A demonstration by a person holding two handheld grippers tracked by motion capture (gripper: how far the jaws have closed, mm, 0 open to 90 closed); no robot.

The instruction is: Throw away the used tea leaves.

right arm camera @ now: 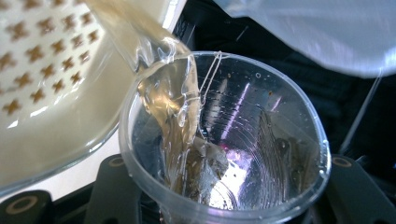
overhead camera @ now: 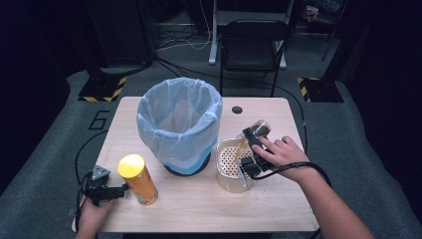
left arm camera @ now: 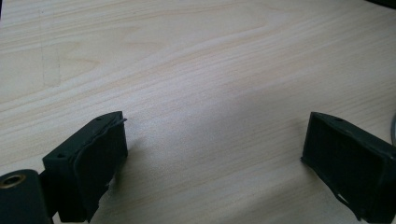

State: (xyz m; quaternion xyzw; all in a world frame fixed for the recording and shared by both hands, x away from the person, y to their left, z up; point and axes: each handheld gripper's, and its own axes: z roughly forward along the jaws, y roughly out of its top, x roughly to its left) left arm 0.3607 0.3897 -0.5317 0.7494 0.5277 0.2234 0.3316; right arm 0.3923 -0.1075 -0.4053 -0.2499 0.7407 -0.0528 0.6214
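Table brightly lit from above, surroundings dim, close views soft.

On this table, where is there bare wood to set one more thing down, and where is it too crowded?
Free patches: the front strip of the table between the yellow can and the strainer bowl, and the far right corner past the small hole. Crowded: the middle, where the lined bin, the strainer bowl and the right hand-held gripper with its clear cup stand close together.

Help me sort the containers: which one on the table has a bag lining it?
The bin at the table's middle: a pale blue bag is folded over its rim; the others are unlined.
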